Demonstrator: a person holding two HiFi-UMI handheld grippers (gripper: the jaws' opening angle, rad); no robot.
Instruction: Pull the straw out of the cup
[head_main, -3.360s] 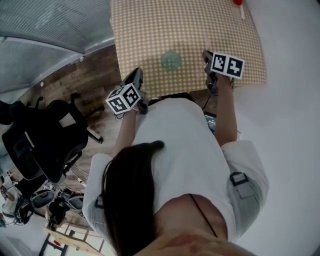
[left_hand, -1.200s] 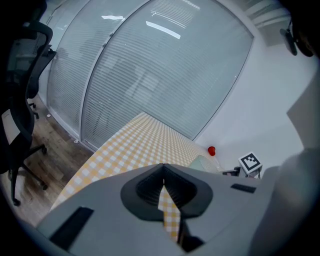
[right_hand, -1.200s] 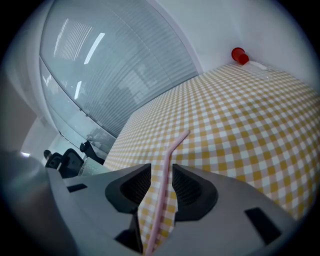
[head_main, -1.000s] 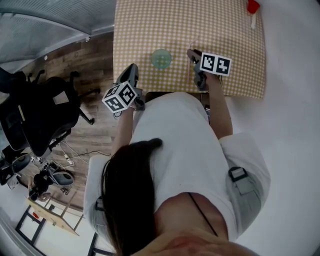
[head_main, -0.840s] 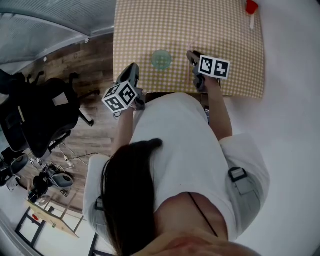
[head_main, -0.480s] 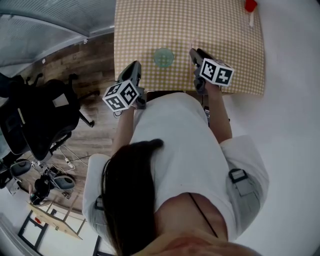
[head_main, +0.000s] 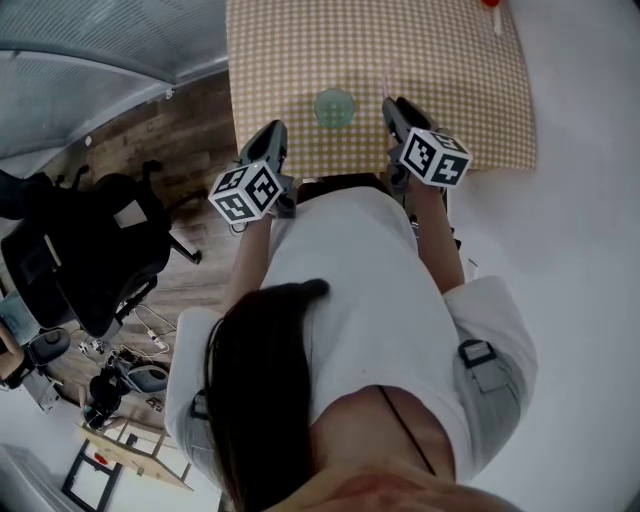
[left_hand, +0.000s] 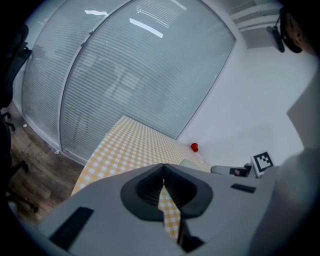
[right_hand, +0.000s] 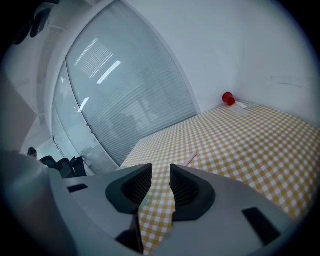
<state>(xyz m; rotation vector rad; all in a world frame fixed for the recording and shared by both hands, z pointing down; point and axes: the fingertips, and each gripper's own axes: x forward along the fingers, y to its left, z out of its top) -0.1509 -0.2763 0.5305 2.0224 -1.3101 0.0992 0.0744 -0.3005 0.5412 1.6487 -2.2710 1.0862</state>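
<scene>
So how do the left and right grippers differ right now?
The left gripper has its jaws meeting at the tips; the right gripper has them apart, having just closed a little, with nothing between. The left gripper is left of the cup, the right gripper is on its right. Both are empty.

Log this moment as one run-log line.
straw: lying on checked tablecloth, out of cup | right tongs: open, just closing slightly, empty | left tongs: shut, empty

l gripper jaws closed tip-to-tip; checked tablecloth beyond
</scene>
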